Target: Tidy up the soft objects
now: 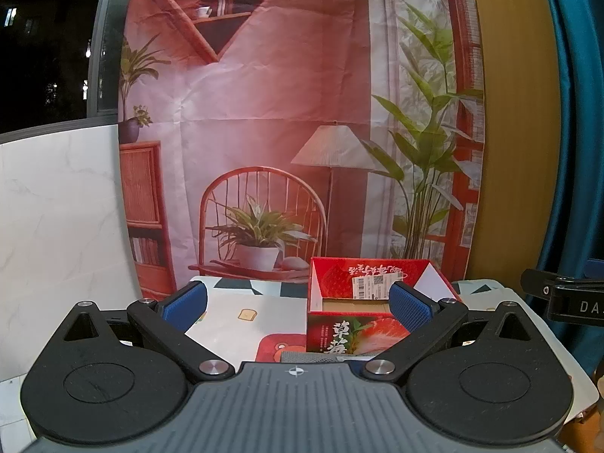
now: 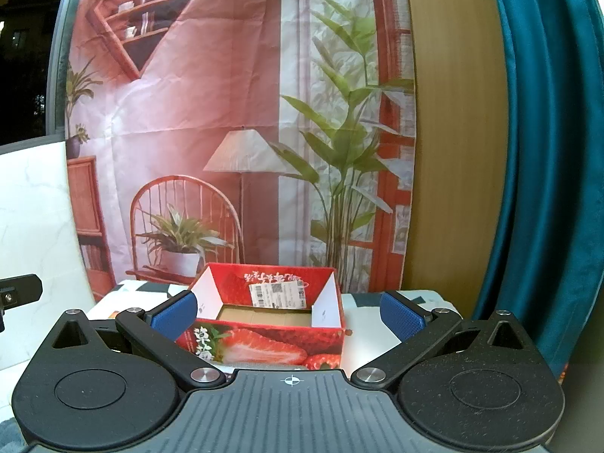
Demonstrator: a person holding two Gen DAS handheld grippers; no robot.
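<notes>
While both claws stand spread wide with nothing between their blue pads, the open red box [image 2: 264, 317] sits on the surface [image 2: 366, 343] just ahead of them. From the right claw [image 2: 288, 315], the box lies straight in front, filling most of the gap between the pads, its near wall printed with strawberries and its cardboard floor showing bare; a white label is stuck on the far inner wall. From the left claw [image 1: 298, 304], the same box [image 1: 362, 302] lies ahead and to the right, partly behind the right pad [image 1: 409, 307]. A strip of grey cloth [image 1: 309, 357] shows just past the left claw's body, at the foot of the box. Both claws tilt slightly downward toward the surface. Behind the box hangs a backdrop [image 2: 226, 113] printed with a room scene.
</notes>
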